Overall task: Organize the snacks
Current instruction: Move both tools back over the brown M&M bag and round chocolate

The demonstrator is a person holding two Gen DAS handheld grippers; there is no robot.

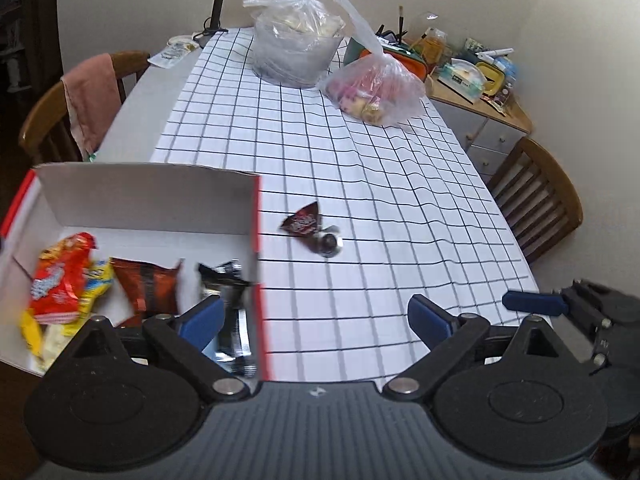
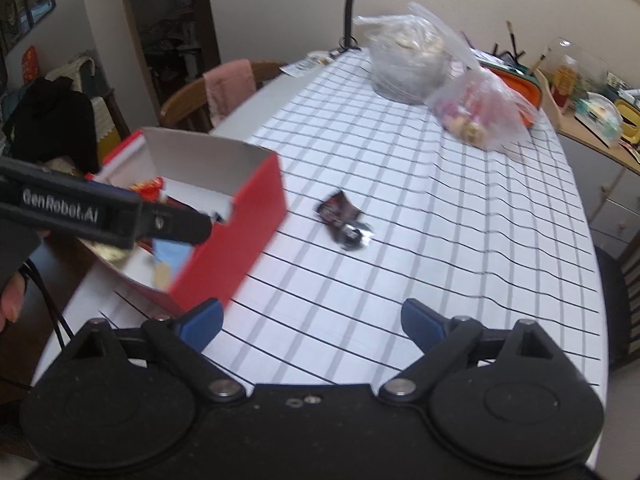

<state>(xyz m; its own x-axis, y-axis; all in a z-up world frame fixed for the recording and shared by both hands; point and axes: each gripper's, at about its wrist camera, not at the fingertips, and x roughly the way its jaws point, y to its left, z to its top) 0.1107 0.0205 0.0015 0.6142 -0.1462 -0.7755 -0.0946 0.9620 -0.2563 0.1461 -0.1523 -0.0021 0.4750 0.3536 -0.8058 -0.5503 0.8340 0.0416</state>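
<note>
A red box (image 1: 256, 216) with a white inside stands at the table's left edge; it also shows in the right wrist view (image 2: 240, 232). It holds a red-yellow snack bag (image 1: 60, 284), a brown-orange packet (image 1: 148, 284) and a black-silver packet (image 1: 230, 300). A dark red snack packet (image 1: 306, 222) and a small round foil candy (image 1: 330, 244) lie on the checked cloth right of the box, also in the right wrist view (image 2: 338, 210). My left gripper (image 1: 316, 316) is open and empty over the box's right wall. My right gripper (image 2: 312, 320) is open and empty near the table's front edge.
Two clear plastic bags of food (image 1: 296, 36) (image 1: 376, 88) sit at the far end beside a desk lamp (image 1: 220, 0). Wooden chairs (image 1: 60, 108) (image 1: 536, 200) flank the table. A cluttered sideboard (image 1: 472, 80) stands at the back right.
</note>
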